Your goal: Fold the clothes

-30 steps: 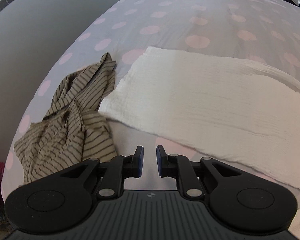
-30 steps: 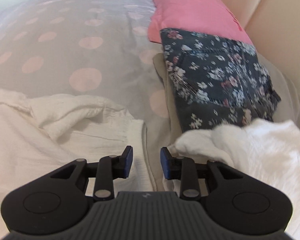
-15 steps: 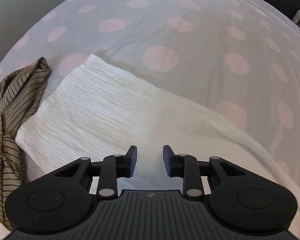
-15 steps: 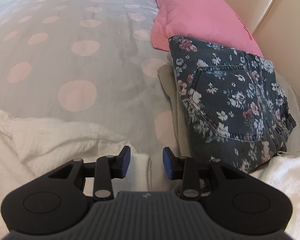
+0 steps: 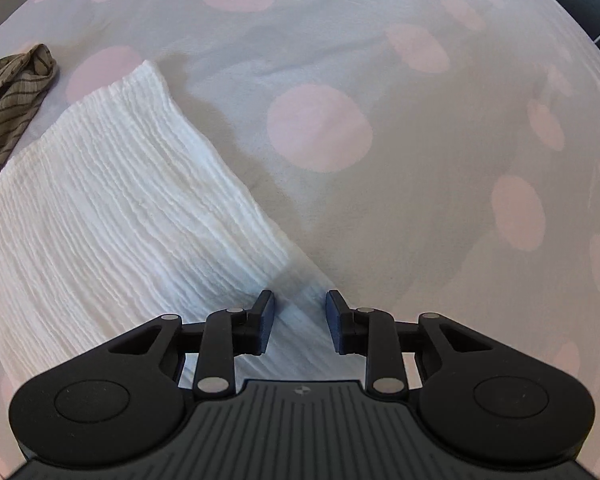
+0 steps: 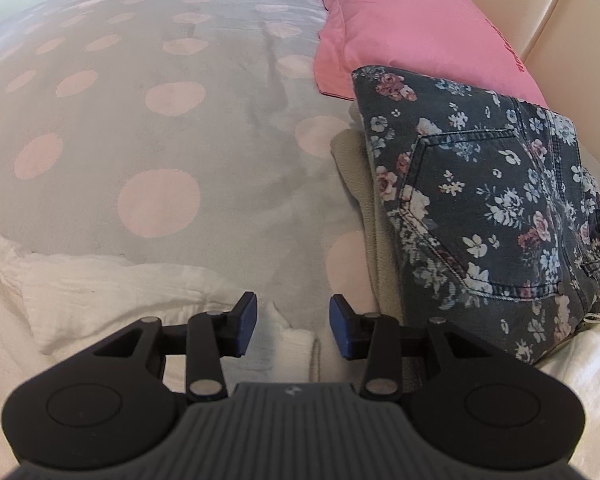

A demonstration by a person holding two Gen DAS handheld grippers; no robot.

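Left wrist view puts my left gripper low over the white crinkled garment, jaws parted with a clear gap and nothing between the blue pads; the garment spreads out to the left and ahead of the fingers, and its long right edge runs diagonally down to pass right under the gap; I cannot tell whether the pads touch the cloth or hang just above it; it lies flat on the grey bedspread with pink dots; a striped olive garment sits at the far left, just beside the white garment's far corner; right wrist view shows my right gripper also spread apart and holding nothing; the same white garment lies rumpled here, to the left of and beneath the fingers, with a folded edge ending right below the gap; to the right of the fingers a floral denim piece rests on top of a beige folded item, with a pink pillow behind them and more white cloth at the lower right
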